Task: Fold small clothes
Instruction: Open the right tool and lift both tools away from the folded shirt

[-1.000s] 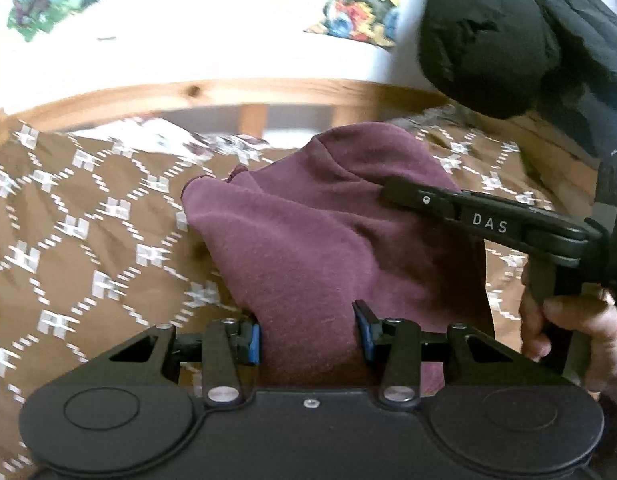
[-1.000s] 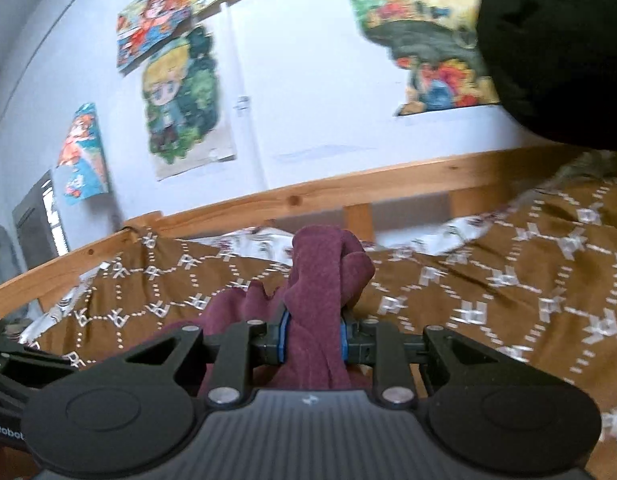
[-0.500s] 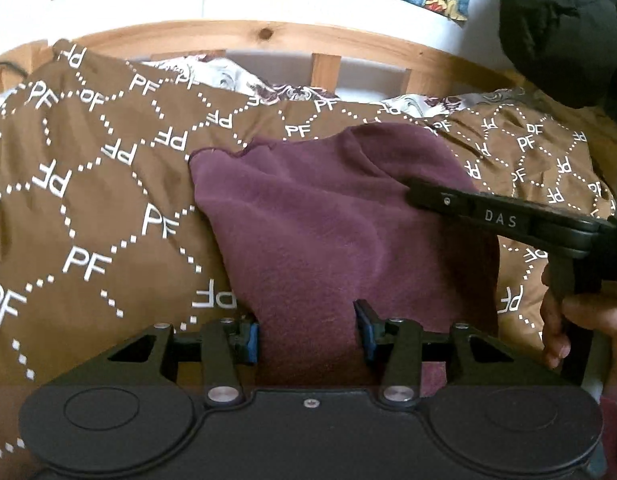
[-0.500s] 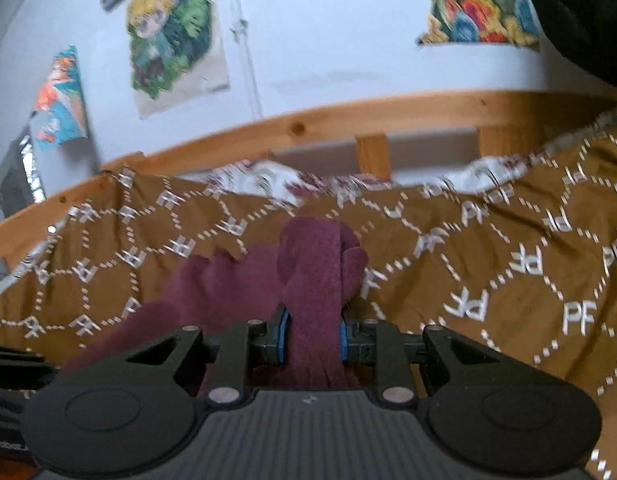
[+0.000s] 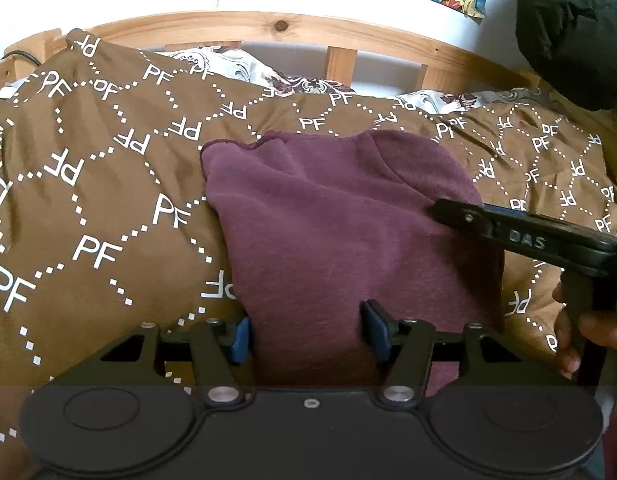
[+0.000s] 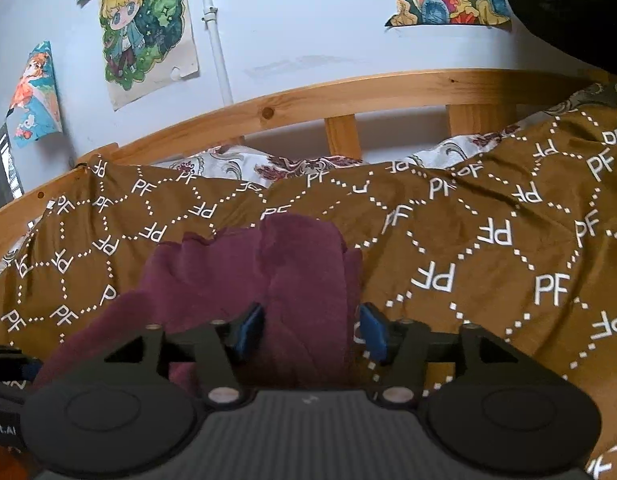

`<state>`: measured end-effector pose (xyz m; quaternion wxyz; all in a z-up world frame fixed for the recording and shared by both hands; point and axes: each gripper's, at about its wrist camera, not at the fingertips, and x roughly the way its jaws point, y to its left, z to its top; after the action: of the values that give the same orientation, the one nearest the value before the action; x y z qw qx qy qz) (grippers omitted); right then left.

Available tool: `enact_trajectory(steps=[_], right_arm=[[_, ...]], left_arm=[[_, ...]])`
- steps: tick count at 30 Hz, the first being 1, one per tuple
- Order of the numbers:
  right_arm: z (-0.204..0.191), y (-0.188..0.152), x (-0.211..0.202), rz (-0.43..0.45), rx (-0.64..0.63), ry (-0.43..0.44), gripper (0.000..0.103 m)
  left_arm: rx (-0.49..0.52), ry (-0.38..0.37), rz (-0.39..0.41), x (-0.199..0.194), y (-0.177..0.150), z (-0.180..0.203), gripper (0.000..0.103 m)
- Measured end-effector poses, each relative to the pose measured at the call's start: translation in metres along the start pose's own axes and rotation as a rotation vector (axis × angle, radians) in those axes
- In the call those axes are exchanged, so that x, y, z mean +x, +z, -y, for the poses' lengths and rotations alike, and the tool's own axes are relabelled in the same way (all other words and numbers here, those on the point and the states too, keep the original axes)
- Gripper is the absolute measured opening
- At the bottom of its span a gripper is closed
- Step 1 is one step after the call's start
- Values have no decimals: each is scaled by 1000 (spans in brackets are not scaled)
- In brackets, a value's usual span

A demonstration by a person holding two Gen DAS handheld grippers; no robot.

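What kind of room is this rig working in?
Most likely a bedroom, perhaps a child's. The maroon garment lies on a brown PF-patterned bedspread, with a wooden bed rail behind it and cartoon posters on the wall.

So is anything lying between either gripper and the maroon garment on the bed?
Nothing visible. The maroon garment lies on the brown bedspread, its near edge already between the pads of both the left gripper and the right gripper. Both sets of jaws are opening, and no pad visibly presses the cloth.
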<state>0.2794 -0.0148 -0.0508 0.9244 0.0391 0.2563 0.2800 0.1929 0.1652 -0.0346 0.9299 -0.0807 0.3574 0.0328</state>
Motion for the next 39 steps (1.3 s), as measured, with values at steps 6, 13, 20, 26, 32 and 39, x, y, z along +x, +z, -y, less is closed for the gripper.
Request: enact_trajectory(steps=[6,13,20,26,32,39], right_arm=[[3,-12,-22,-4,-11,7,89],[-7,-37,-60,-20,-76,52,102],[-19,-57,-60,-71,-174,-78,102],[-13,-57,-66,-55,-148,-141,102],[-10,-59,-87,-17,-98,-40,96],[-15,-66,-75,-173,12,114,53]], left_arm=[[-54,16,-4,-2,-4,-8,79],[-146,27,-20,-5,-13,-16,94],[-211,58,-26,-11,-20,-18,100],[-172,116,-8,-31,-21,-4,102],[-100,169,45,-64,-31,12,102],[-130,179,30,-79,-46,9,102]])
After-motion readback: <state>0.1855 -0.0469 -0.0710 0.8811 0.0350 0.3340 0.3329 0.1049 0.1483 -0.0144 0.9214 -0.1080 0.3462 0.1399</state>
